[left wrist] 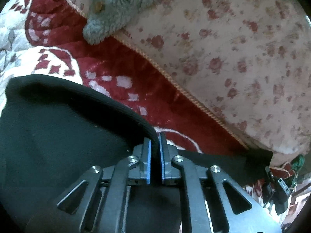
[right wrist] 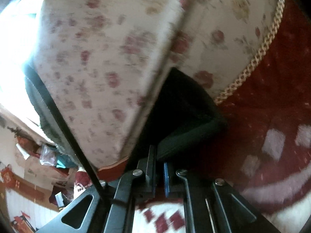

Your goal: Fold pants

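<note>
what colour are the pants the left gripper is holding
Black, with a ribbed edge; the pants show best in the left wrist view.

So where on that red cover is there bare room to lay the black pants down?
The open stretch is the red patterned cover, between the black pants and the gold-corded edge of the floral cushion. It is crowded up top, where a grey fluffy blanket overhangs the cushion, and low down, where the left hand-held gripper clamps the pants.

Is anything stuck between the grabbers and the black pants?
No. The left gripper is pinching the black pants at their ribbed edge, and the right gripper grips them too. Only the red patterned blanket and the flowered cushion lie nearby, beyond the pants.
</note>
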A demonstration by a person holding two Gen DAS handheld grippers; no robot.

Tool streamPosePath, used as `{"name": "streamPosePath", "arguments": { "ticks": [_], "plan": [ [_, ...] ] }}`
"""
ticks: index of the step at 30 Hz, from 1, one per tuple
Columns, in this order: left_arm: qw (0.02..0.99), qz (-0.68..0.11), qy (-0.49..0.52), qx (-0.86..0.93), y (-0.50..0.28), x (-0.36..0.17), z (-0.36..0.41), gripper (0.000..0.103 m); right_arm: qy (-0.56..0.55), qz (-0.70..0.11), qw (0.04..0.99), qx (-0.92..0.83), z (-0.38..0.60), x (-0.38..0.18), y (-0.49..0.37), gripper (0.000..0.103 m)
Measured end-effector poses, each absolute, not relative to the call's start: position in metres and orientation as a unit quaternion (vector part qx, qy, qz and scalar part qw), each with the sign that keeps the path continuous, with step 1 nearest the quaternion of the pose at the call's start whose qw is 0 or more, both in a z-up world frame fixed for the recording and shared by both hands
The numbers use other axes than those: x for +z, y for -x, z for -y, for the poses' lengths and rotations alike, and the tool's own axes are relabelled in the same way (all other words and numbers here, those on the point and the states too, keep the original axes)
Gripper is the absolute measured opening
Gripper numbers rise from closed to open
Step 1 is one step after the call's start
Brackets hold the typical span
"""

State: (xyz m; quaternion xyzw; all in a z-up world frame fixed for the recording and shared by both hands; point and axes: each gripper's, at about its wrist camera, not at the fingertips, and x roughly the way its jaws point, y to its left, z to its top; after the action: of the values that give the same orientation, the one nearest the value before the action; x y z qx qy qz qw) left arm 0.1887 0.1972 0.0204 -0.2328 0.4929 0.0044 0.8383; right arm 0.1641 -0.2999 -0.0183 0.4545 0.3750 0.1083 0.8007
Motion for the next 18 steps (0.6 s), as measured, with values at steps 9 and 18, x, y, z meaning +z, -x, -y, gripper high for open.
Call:
{"name": "streamPosePath", "arguments": {
  "ticks": [9,18],
  "plan": [
    [0.857,-0.454,0.239,-0.043,-0.133,0.059,-0.202,0.005,-0.471,-0.322,0.809,0.141,0.309,0.031,-0.11,0.005],
    [0.871,-0.433,0.217,-0.082,-0.051,0.091,-0.202,0.005,-0.456,-0.294,0.825,0.161,0.314,0.073,-0.015,0.005]
  ]
}}
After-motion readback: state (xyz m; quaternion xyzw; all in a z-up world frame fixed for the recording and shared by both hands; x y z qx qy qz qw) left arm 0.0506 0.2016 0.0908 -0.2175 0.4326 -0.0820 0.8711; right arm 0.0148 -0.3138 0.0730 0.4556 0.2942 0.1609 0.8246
